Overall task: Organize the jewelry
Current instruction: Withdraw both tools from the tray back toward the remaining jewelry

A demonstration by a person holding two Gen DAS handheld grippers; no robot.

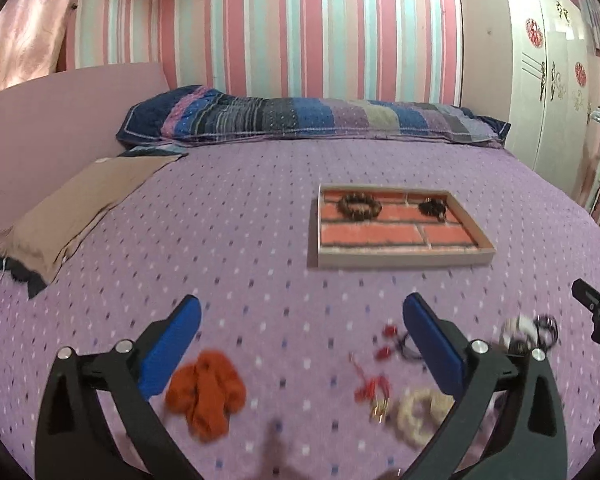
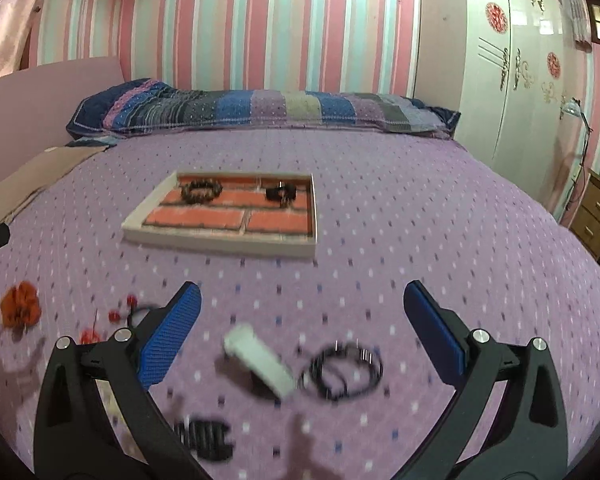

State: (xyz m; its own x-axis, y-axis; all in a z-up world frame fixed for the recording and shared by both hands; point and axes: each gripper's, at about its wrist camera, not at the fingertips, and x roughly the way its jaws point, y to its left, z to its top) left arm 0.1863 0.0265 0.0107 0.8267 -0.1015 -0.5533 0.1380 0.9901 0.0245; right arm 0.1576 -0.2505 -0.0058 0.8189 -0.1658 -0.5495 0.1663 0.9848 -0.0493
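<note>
Both jaws wide apart, empty. Tray (image 2: 220, 246) mid-bed, two dark bracelets (image 2: 201, 191) inside. Loose pieces near right gripper (image 2: 302, 304): white clip (image 2: 260, 362), black bands (image 2: 346, 368). Risk: snagging bedspread (image 2: 420, 240), grabbing two tangled items.

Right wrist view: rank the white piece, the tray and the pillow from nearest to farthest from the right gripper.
1. White piece: on the bedspread between the open fingers of the right gripper, just left of centre.
2. Tray: farther up the bed, ahead and left, with two dark bracelets inside.
3. Pillow: farthest, along the head of the bed by the striped wall.
</note>
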